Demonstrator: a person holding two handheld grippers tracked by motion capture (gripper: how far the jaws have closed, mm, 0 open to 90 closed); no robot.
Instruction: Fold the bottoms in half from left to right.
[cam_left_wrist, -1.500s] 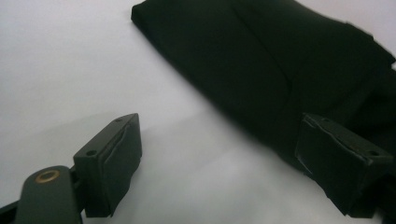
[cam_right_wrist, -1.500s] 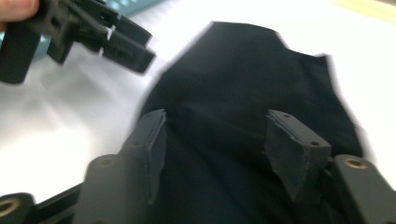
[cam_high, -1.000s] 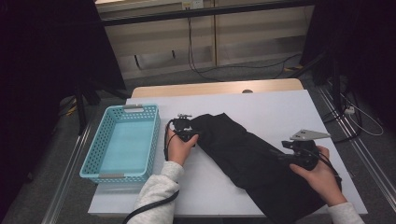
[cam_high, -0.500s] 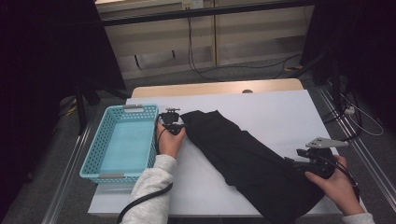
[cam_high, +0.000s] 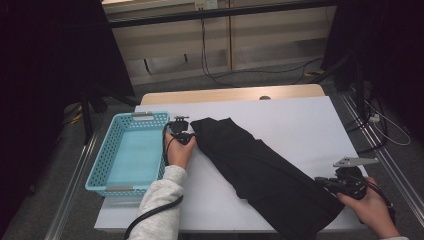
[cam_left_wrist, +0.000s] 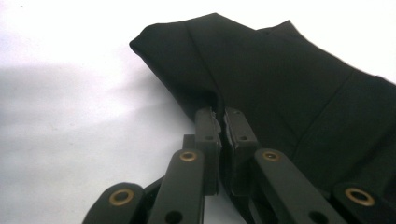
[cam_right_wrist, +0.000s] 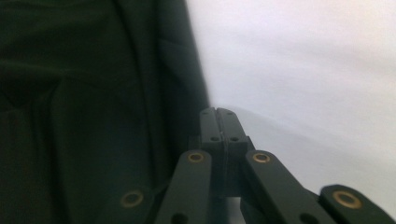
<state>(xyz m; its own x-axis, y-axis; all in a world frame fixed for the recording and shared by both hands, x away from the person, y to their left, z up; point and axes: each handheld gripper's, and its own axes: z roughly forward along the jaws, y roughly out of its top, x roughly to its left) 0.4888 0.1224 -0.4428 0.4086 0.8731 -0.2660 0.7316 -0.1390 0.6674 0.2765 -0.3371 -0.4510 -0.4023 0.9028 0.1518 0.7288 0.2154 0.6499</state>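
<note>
A long black cloth (cam_high: 260, 170) lies slantwise across the white table (cam_high: 300, 120), from the middle left to the near right corner. My left gripper (cam_high: 187, 136) is at its far left end, shut on a fold of the cloth's (cam_left_wrist: 280, 70) edge, which shows between the pads in the left gripper (cam_left_wrist: 220, 114) view. At the near right end sits my right gripper (cam_high: 327, 182). Its jaws have just been closing. In the right gripper (cam_right_wrist: 217, 112) view the pads meet flush just beside the cloth's (cam_right_wrist: 93, 93) edge, with no fabric seen between them.
A light blue mesh basket (cam_high: 100, 165) stands on the table's left side, right beside my left hand, with nothing in it. Cables run over the floor beyond the table, and a dark frame stands at the right.
My left hand has drawn its end of the cloth left toward the basket. My right hand has slid right and nearer the front edge, so the cloth lies longer and flatter.
</note>
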